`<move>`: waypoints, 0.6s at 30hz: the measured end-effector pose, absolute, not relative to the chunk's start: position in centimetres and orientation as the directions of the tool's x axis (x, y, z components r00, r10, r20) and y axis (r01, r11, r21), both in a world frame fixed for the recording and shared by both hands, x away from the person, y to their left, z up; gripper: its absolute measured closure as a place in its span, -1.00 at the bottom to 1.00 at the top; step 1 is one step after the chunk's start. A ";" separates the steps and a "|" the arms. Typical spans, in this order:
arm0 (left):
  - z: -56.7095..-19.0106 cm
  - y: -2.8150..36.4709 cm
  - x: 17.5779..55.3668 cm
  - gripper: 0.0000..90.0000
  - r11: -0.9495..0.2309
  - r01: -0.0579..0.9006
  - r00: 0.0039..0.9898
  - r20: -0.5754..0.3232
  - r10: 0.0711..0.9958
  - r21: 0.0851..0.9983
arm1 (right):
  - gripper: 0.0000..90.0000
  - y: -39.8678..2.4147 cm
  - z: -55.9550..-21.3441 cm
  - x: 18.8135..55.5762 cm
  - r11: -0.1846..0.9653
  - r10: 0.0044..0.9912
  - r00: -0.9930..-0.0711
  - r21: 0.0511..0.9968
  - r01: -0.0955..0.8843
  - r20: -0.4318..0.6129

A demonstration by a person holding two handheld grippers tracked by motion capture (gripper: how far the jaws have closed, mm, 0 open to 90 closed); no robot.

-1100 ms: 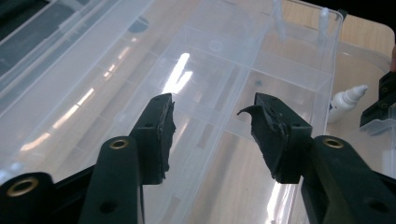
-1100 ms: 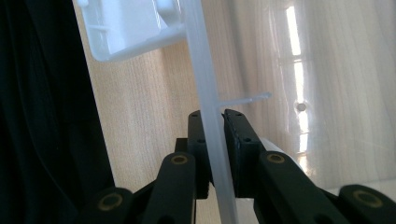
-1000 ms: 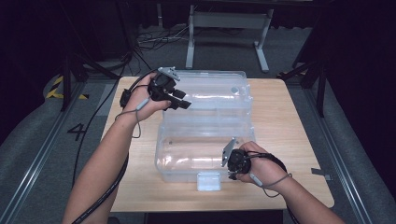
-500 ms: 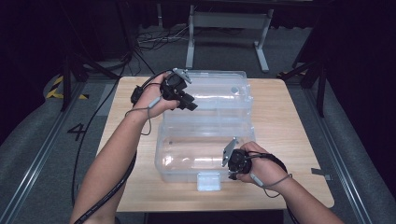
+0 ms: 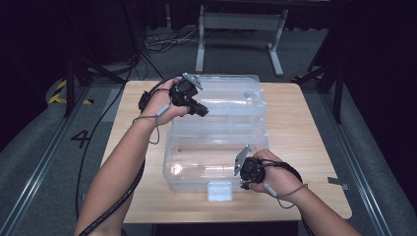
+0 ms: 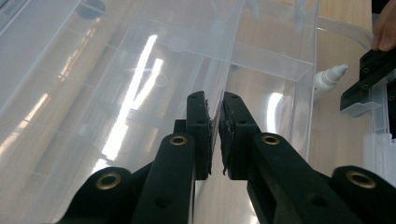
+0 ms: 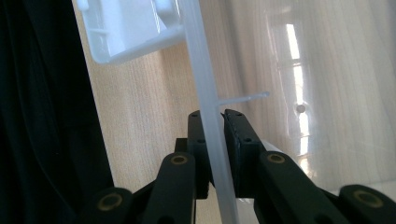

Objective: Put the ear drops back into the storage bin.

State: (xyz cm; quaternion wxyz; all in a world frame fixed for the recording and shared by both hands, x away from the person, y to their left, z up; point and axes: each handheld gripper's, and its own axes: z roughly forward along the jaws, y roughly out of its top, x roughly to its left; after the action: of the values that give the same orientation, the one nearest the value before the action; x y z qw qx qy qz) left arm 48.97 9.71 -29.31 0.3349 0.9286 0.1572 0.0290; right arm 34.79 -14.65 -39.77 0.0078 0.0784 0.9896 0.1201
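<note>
Clear plastic, a hinged box (image 5: 216,147), lies open across the middle of the wooden bench (image 5: 305,137), its lid (image 5: 226,96) laid back on the far side and its white latch (image 5: 220,191) at the near edge; my left tool (image 5: 201,111) sits at the lid's near left part, where its jaws have just been closing on a thin clear wall (image 6: 215,126) that stands between the pads. My right tool (image 5: 242,173) is at the base's near right edge, clamped on the rim (image 7: 211,135); a small white bottle (image 6: 328,79) lies just beside the box.
</note>
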 end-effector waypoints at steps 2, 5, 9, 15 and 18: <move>-29.3 9.8 48.9 0.86 -0.721 0.277 0.947 -0.056 0.315 0.635 | 0.81 -14.6 -39.8 34.8 0.959 0.157 -0.988 0.237 0.153 0.004; -29.3 9.8 48.9 0.86 -0.721 0.276 0.948 -0.056 0.313 0.636 | 0.81 -14.6 -39.8 34.8 0.960 0.156 -0.988 0.235 0.152 0.002; -29.1 9.7 48.6 0.87 -0.727 0.273 0.949 -0.054 0.310 0.630 | 0.81 -14.7 -39.8 34.8 0.958 0.158 -0.987 0.240 0.154 0.005; -28.8 9.6 48.0 0.88 -0.737 0.261 0.954 -0.048 0.296 0.624 | 0.81 -14.6 -39.8 34.8 0.958 0.159 -0.987 0.239 0.156 0.006; -28.6 9.6 47.6 0.89 -0.741 0.247 0.957 -0.039 0.287 0.625 | 0.81 -14.6 -39.8 34.8 0.957 0.164 -0.986 0.239 0.161 0.008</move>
State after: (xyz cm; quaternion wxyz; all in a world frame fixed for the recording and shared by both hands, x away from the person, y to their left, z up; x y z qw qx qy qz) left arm 47.58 9.56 -28.62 0.3304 0.9324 0.1431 0.0296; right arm 34.81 -14.65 -39.79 0.0062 0.0823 0.9893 0.1205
